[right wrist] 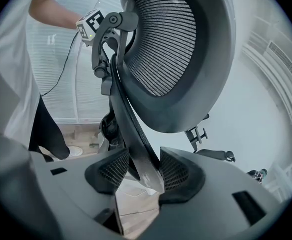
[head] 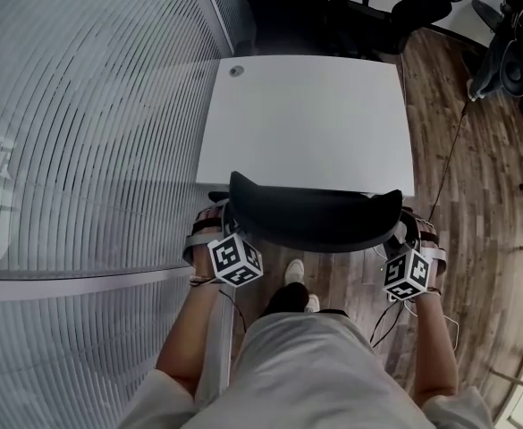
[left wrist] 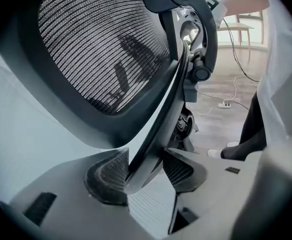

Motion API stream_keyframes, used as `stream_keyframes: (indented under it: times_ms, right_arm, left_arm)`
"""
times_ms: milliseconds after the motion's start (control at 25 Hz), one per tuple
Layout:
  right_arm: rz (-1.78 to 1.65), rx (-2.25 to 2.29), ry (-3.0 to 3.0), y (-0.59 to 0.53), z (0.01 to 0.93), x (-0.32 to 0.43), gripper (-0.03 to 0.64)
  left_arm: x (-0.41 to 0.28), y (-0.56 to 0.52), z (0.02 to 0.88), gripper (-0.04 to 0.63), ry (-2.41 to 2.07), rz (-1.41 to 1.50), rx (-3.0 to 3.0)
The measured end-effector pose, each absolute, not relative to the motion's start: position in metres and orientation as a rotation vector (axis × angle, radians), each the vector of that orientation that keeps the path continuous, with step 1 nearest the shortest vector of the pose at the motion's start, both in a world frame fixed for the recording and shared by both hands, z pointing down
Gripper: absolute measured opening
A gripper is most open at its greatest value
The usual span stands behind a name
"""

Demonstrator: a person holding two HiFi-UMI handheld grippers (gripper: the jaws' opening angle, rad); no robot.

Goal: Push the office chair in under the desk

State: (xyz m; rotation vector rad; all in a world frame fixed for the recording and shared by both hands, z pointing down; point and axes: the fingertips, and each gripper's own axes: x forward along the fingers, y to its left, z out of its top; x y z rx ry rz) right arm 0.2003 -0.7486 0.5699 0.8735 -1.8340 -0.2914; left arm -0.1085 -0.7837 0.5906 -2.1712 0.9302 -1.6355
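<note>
Pushing evenly from both sides is what this step asks for. The office chair (head: pixel 310 217) stands at the centre of the head view. Its curved backrest is just below the near edge of the white desk (head: pixel 306 123), so the seat seems to be partly under the top already.

The left gripper (left wrist: pixel 146 173) is clamped on the left edge of the backrest frame, and the right gripper (right wrist: pixel 142 171) on the right edge. In each gripper view the dark frame sits between the ribbed pads (left wrist: pixel 106 176) and touches them.

Both hands should go forward together, toward the top of the picture. Otherwise the chair may turn and meet the desk crooked. The grip should be firm, because I judge that the thin, smooth frame edge can slip out.
</note>
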Motion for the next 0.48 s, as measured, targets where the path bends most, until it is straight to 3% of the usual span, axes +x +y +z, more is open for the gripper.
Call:
stream_keyframes:
  times_ms: [480]
  right_arm:
    - [-0.275,0.875,-1.819,-0.763,0.569,0.208,0.207]
  left_arm:
    - [-0.101,-0.795,0.588,0.216,0.906,-1.618,-2.174]
